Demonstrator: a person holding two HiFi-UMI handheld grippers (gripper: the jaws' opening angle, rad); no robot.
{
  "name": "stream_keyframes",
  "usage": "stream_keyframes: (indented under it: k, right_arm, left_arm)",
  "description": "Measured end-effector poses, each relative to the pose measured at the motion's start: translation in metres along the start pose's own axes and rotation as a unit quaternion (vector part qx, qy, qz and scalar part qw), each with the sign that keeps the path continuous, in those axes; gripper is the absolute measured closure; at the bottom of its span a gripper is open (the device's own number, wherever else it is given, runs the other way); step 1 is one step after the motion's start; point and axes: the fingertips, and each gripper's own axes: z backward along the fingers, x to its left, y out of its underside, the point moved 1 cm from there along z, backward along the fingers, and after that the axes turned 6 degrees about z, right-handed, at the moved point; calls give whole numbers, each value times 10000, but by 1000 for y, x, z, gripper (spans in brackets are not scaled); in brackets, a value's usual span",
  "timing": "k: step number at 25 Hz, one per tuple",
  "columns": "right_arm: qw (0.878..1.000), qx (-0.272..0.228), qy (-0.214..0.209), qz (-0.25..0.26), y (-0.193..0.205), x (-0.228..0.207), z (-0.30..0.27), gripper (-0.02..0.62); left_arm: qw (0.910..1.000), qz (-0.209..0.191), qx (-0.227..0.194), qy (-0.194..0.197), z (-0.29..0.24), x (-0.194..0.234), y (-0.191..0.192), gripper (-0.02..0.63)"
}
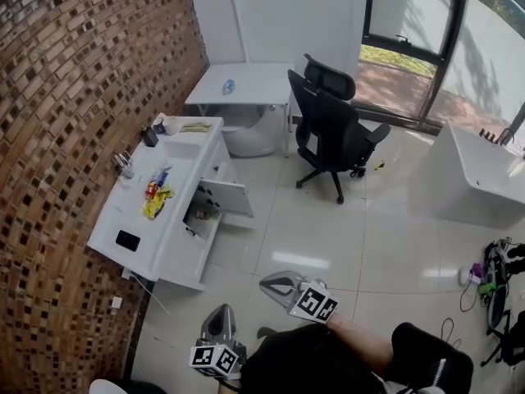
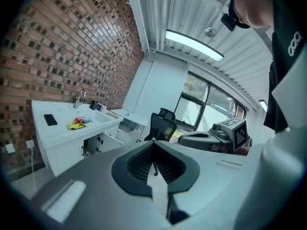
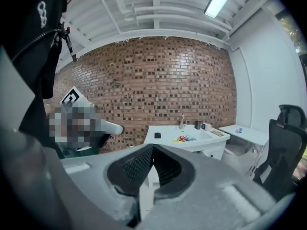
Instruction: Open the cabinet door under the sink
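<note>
The white sink cabinet [image 1: 176, 236] stands against the brick wall at the left. Its door [image 1: 223, 197] under the basin hangs open, swung out over the floor, and dark space shows behind it. The door [image 2: 106, 140] also shows small in the left gripper view. Both grippers sit low in the head view, close to the person's body and far from the cabinet. My left gripper [image 1: 220, 310] is shut with nothing in it, its tips meeting [image 2: 154, 143]. My right gripper [image 1: 267, 284] is shut and empty too [image 3: 152, 147], pointing toward the cabinet [image 3: 189, 143].
A black phone [image 1: 127, 240], yellow and red packets [image 1: 156, 199] and cups [image 1: 160, 125] lie on the countertop. A black office chair [image 1: 332, 130] stands mid-room, a white table [image 1: 242, 84] behind it, a white desk [image 1: 492, 171] and floor cables [image 1: 492, 277] at the right.
</note>
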Motion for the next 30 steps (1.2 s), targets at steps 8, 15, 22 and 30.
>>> stream_keyframes:
  k: [8, 15, 22, 30]
  right_arm:
    - [9999, -158, -59, 40, -3, -3, 110, 604]
    - [9994, 182, 187, -207, 58, -28, 207, 604]
    - [9992, 127, 312, -221, 69, -18, 261, 604]
    - [9996, -13, 169, -236, 70, 11, 279, 604]
  left_arm:
    - [9993, -153, 58, 334, -34, -117, 26, 589]
    - [9992, -149, 88, 370, -48, -198, 69, 589]
    - [9983, -191, 222, 512, -39, -254, 105, 589]
    - [9968, -302, 297, 677, -33, -287, 122, 589]
